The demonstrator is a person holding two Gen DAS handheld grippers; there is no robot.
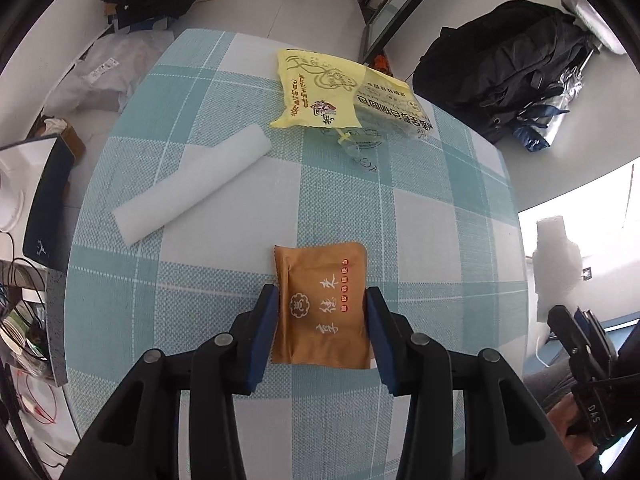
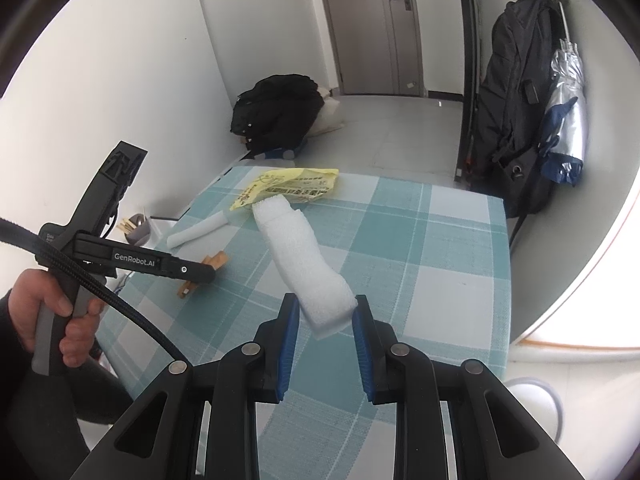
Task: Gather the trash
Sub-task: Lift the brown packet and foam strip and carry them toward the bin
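Left gripper jaws pinching brown snack packet flat on tabletop. Right gripper jaws clamped on white foam strip, raised. Next: lift packet clear, carry both to bin.

woven checked tablecloth, matt brown paper sachet, glossy yellow plastic bag, spongy white foam

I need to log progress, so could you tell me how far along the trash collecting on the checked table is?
Nothing visibly binned yet; no bin is in view. In hand: the right tongs grip a white foam piece held above the table; the left tongs are closed around the brown sachet, which still looks to be on the cloth. Left: the foam roll and the yellow bag.
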